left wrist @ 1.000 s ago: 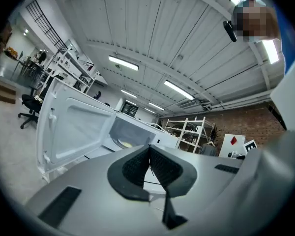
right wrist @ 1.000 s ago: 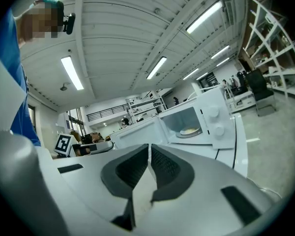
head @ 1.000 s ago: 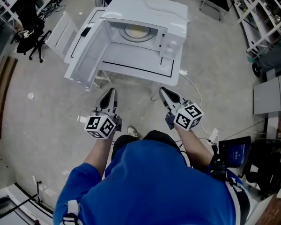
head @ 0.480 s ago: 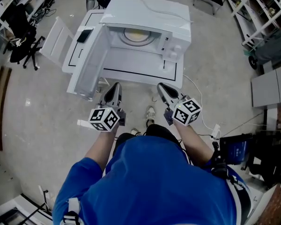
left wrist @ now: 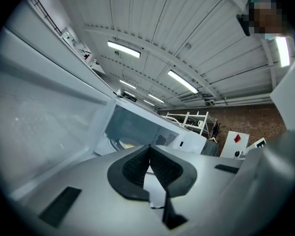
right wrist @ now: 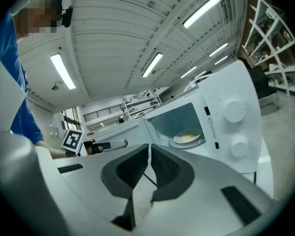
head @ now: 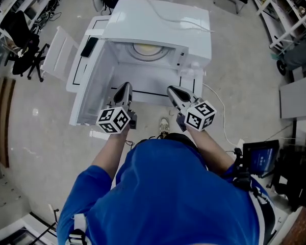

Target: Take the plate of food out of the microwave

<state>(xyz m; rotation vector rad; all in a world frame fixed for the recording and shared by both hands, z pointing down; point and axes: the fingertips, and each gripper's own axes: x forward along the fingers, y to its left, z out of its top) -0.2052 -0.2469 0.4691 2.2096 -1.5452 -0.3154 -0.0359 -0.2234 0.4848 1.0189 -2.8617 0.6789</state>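
Observation:
A white microwave (head: 158, 22) stands on a low white table (head: 143, 80) with its door (head: 92, 80) swung open to the left. Inside on the turntable lies a plate of pale yellow food (head: 149, 49), also seen in the right gripper view as a plate (right wrist: 188, 138) in the cavity. My left gripper (head: 124, 90) and right gripper (head: 171, 91) hover side by side just in front of the cavity, both shut and empty. In the left gripper view the pads (left wrist: 148, 167) meet, with the cavity beyond. In the right gripper view the pads (right wrist: 150, 167) touch too.
The microwave's control panel with two knobs (right wrist: 235, 111) is on its right side. A power cable (head: 222, 116) trails over the floor at the right. A white chair (head: 58, 52) and an office chair (head: 23, 32) stand to the left. Shelving (head: 288, 14) lines the right.
Both grippers have moved forward toward the open microwave, from over the floor to over the table's front edge. The person has stepped closer. Jaws stayed shut.

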